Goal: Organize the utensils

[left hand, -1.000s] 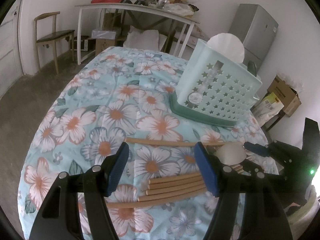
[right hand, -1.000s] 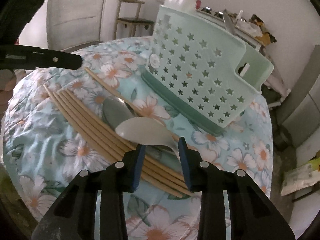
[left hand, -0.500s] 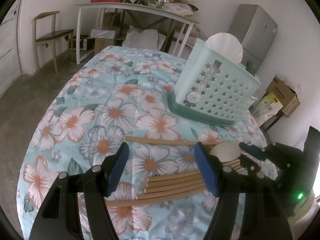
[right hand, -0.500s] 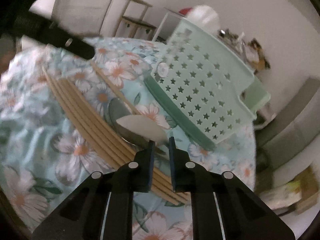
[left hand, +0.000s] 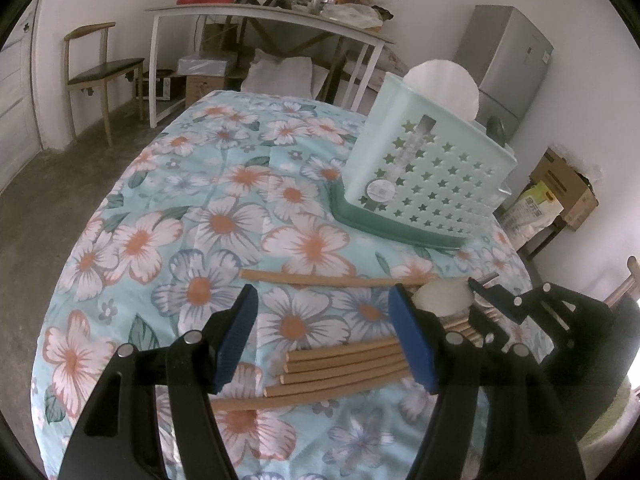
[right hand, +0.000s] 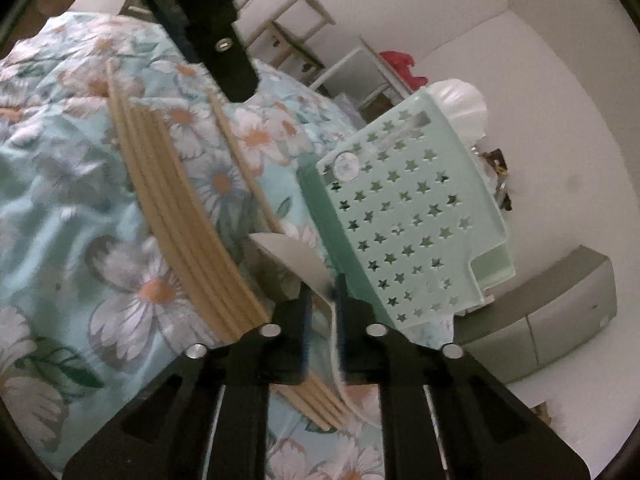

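My right gripper (right hand: 322, 294) is shut on a white spoon (right hand: 290, 258) and holds it above the floral cloth; the spoon also shows in the left wrist view (left hand: 442, 300). Several wooden chopsticks (right hand: 180, 216) lie in a row under it, one more apart (left hand: 320, 278). The mint star-holed basket (left hand: 424, 174) stands on a green tray (left hand: 352, 218) just beyond. My left gripper (left hand: 324, 340) is open and empty over the chopstick ends (left hand: 344, 364).
A white plate (left hand: 444, 88) stands in the basket. The table edge falls away on the left and near side. Behind are a chair (left hand: 100, 68), a white desk (left hand: 256, 12), a grey fridge (left hand: 508, 60) and cardboard boxes (left hand: 564, 188).
My right gripper closed on the spoon, lifted it off the chopsticks and tilted toward the basket. My left gripper drew back slightly and stayed open.
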